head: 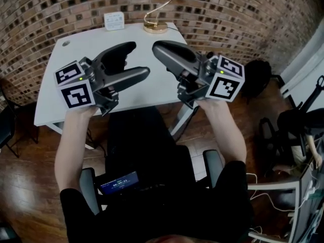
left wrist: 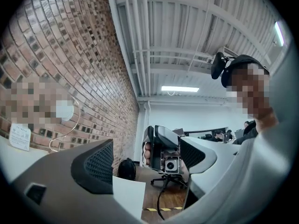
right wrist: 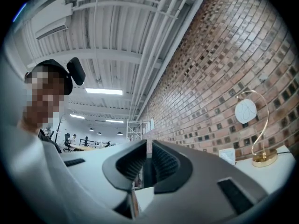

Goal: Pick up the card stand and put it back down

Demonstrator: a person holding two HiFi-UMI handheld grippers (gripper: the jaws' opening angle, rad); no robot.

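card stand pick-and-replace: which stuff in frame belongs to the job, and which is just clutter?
Job:
- gold wire card stand holding a round white card, at the far edge of the white table
- left gripper and right gripper, both short of the stand

Lying about:
- small white square sign by the brick wall
- black bag on the floor

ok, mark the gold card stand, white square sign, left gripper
gold card stand (head: 155,28), head view, its round base.
white square sign (head: 114,21), head view, its face.
left gripper (head: 140,57), head view, between the fingertips.
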